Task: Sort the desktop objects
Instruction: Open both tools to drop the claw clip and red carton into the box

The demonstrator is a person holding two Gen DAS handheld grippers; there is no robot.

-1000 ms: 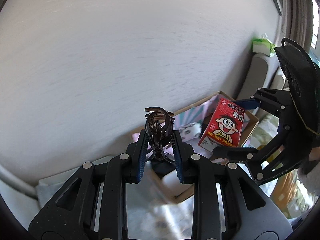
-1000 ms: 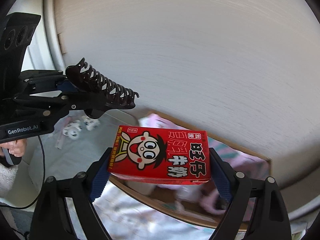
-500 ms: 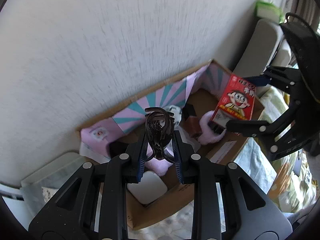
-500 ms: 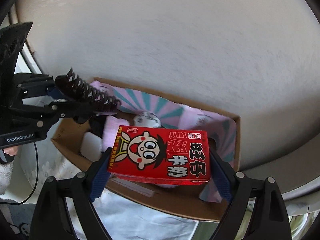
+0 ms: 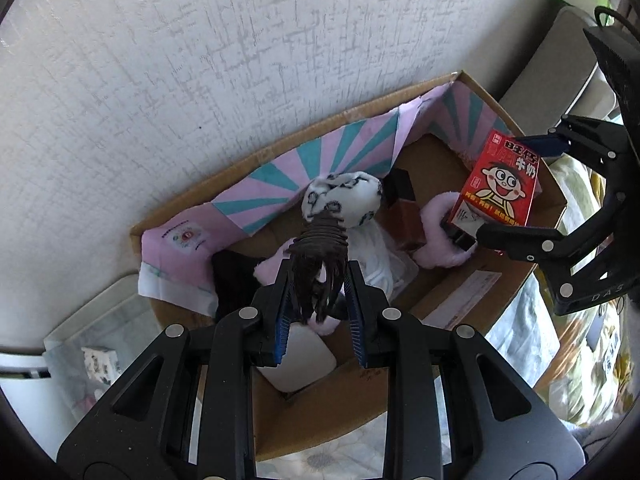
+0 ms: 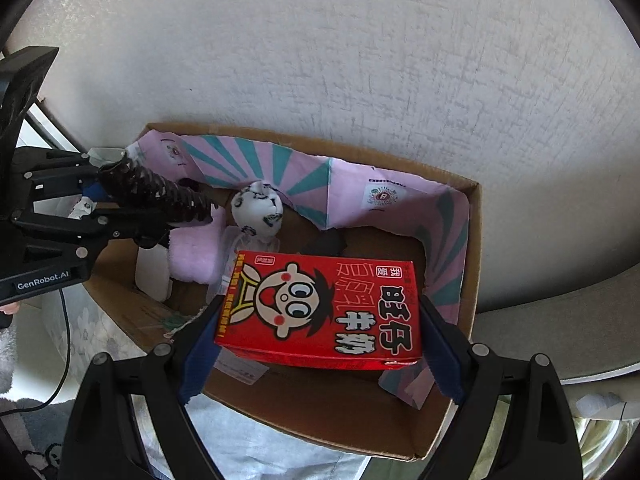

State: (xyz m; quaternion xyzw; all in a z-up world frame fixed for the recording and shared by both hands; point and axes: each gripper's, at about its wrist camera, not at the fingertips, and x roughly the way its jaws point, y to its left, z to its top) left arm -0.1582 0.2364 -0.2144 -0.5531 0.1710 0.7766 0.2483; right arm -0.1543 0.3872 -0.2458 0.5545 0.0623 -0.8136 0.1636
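Where a second ago I saw mostly wall, the cardboard box point(image 6: 472, 240) now fills both views beneath my tools. My left gripper point(image 5: 318, 300), tilted steeply down over the box, pinches the dark hair claw point(image 5: 320, 256); my right gripper point(image 6: 320, 344), spread wide, clamps the red milk carton point(image 6: 320, 308) above its near right part. Inside lie a patterned white sock ball point(image 6: 258, 210) and pink fluffy cloth point(image 6: 196, 252).

The left tongs point(image 5: 318, 300) clamp a dark hair claw point(image 5: 320, 268) above the cardboard box point(image 5: 460, 308); right of the claw, the right tongs point(image 5: 516, 196) grip a red milk carton point(image 5: 500, 188) over the box's far corner
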